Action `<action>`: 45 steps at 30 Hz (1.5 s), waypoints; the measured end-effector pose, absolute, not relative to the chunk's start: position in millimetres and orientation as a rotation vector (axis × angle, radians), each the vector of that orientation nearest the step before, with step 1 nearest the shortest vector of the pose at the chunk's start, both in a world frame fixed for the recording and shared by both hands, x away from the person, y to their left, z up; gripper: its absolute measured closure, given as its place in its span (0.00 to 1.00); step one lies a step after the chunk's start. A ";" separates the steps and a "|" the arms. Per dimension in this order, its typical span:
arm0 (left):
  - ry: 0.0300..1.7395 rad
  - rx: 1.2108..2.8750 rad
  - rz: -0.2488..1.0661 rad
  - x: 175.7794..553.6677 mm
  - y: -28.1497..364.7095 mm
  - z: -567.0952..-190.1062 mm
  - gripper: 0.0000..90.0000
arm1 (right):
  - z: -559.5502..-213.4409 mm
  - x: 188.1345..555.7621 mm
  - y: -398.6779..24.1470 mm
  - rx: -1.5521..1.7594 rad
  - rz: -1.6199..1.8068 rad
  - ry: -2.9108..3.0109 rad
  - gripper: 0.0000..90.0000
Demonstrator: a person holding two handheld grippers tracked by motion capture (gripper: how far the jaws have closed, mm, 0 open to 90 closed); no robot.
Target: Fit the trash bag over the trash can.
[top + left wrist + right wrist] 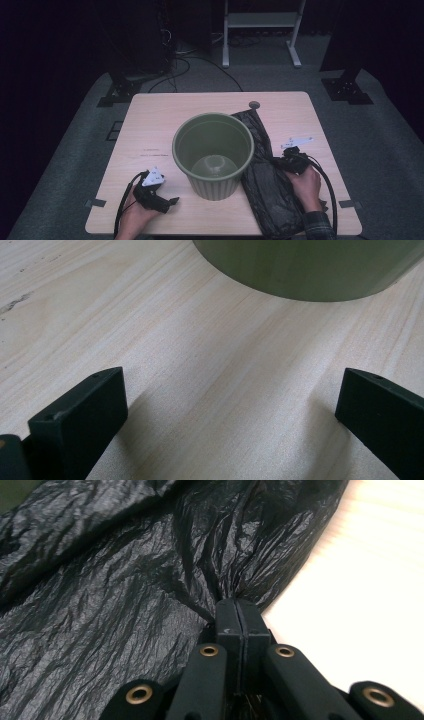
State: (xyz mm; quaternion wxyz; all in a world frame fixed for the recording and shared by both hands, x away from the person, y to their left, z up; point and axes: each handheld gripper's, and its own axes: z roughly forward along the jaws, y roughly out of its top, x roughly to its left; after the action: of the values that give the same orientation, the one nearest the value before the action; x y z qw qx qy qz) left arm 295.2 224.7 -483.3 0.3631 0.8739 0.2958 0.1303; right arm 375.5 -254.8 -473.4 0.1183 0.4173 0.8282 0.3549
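Note:
An olive-green plastic bin [214,150] stands upright in the middle of the wooden table [150,120]. A crinkled black plastic bag [265,180] lies flat to its right. My right gripper [279,161] sits at the bag's right edge, shut on a pinched fold of the bag [190,570]; in the right gripper view the jaws meet with the film bunched at their tips [239,602]. My left gripper [172,201] rests on the table at the front left, open, pointing toward the bin's base [305,270], with bare wood between its jaws [230,405].
A round grommet [254,105] is set in the table's far edge. Tape tabs [95,203] mark the front corners. Dark floor, cables and a white frame [262,22] lie beyond the table.

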 end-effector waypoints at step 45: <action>0.761 2.249 0.336 295.1 224.6 -483.3 0.00 | -477.1 362.4 -182.1 1.066 1.067 2.428 0.94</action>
State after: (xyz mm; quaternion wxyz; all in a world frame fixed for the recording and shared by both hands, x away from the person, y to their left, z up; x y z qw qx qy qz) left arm 295.1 224.6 -483.3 0.3631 0.8738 0.2958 0.1305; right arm 362.4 -182.1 -477.1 0.1410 0.3693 0.8410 0.3694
